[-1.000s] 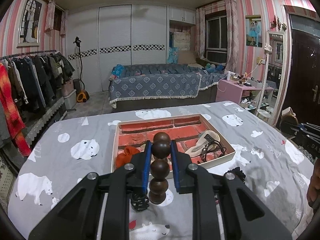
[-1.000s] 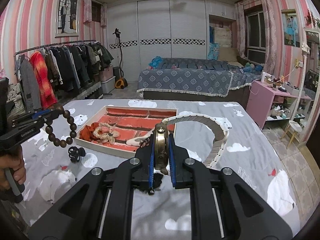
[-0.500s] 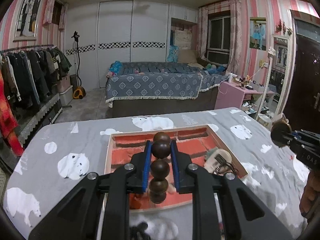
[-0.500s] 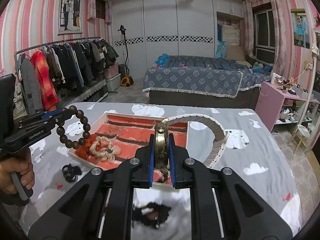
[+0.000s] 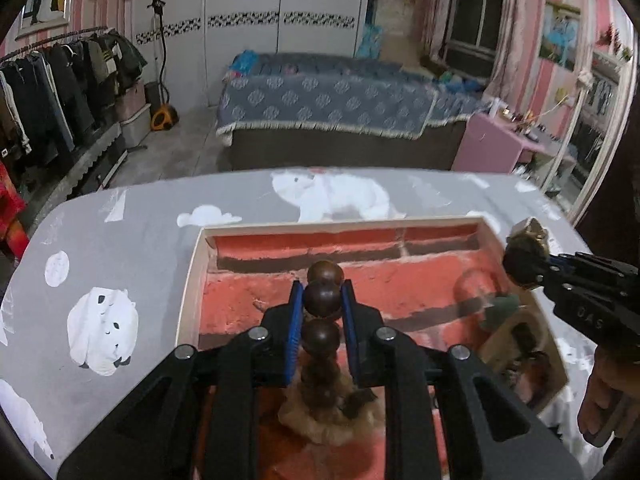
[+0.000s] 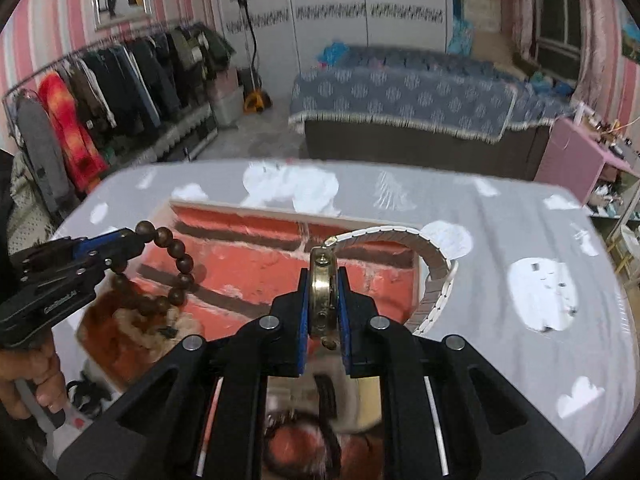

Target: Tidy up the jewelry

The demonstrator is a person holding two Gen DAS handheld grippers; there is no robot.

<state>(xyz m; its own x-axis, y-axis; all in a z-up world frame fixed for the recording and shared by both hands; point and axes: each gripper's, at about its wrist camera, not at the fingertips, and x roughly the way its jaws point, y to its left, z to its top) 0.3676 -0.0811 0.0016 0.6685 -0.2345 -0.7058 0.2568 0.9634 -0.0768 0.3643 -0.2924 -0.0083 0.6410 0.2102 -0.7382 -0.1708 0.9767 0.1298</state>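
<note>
My left gripper point(image 5: 322, 300) is shut on a dark wooden bead bracelet point(image 5: 323, 300) and holds it over the left part of the red-lined tray point(image 5: 192, 276). The bracelet's loop point(image 6: 176, 268) hangs over a cream scrunchie point(image 6: 160, 328) in the right wrist view. My right gripper point(image 6: 324, 292) is shut on a gold watch point(image 6: 323, 292) with a white band point(image 6: 436, 276), above the tray's right part. The right gripper with the watch also shows in the left wrist view point(image 5: 524, 256).
The tray sits on a grey cloth with white bears point(image 5: 104, 332). A black hair claw point(image 6: 86, 394) lies on the cloth left of the tray. Dark bracelets point(image 6: 304, 440) lie in the tray under my right gripper. The table's far edge point(image 5: 320, 170) faces a bed.
Both grippers have moved forward and down over the tray, each still holding its piece. The bead bracelet now hangs just above the scrunchie.
</note>
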